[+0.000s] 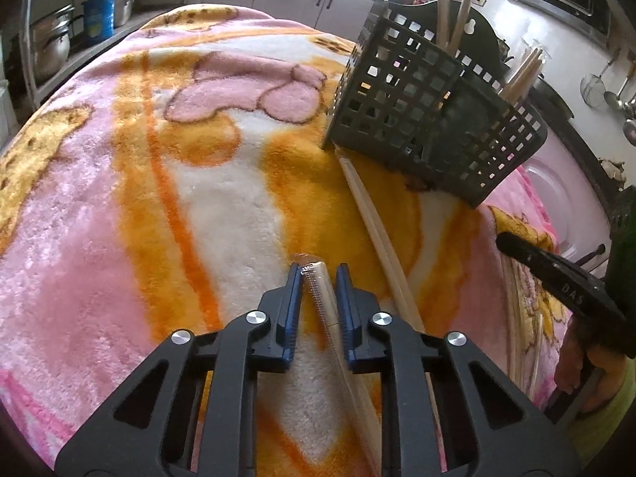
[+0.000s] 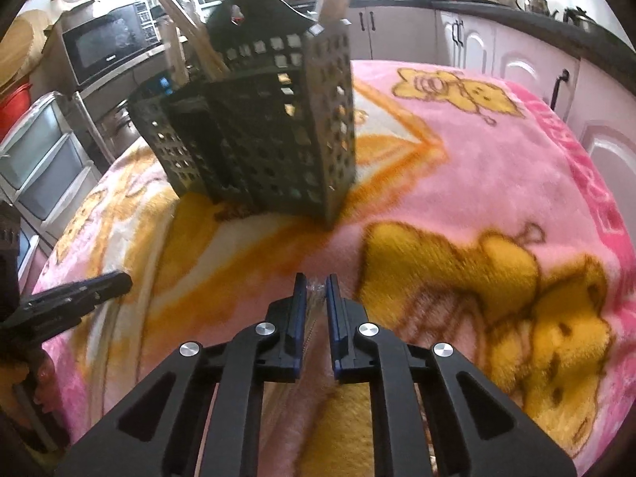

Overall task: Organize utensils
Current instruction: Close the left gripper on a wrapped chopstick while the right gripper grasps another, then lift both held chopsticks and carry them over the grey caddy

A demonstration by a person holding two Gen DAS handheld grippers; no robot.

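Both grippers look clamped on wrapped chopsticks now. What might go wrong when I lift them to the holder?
1. The left gripper pinches its wrapped chopsticks at the very tip, so the long end may swing or slip.
2. A loose pair lies right beside it and could be dragged along.
3. The dark holder already has chopsticks in it, and the right gripper holds crinkly wrapper; insertion might snag.

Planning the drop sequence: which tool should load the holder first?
Probably right: right tool faces the dark utensil holder head-on, wrapped chopsticks gripped. Left tool sees it off to one side.
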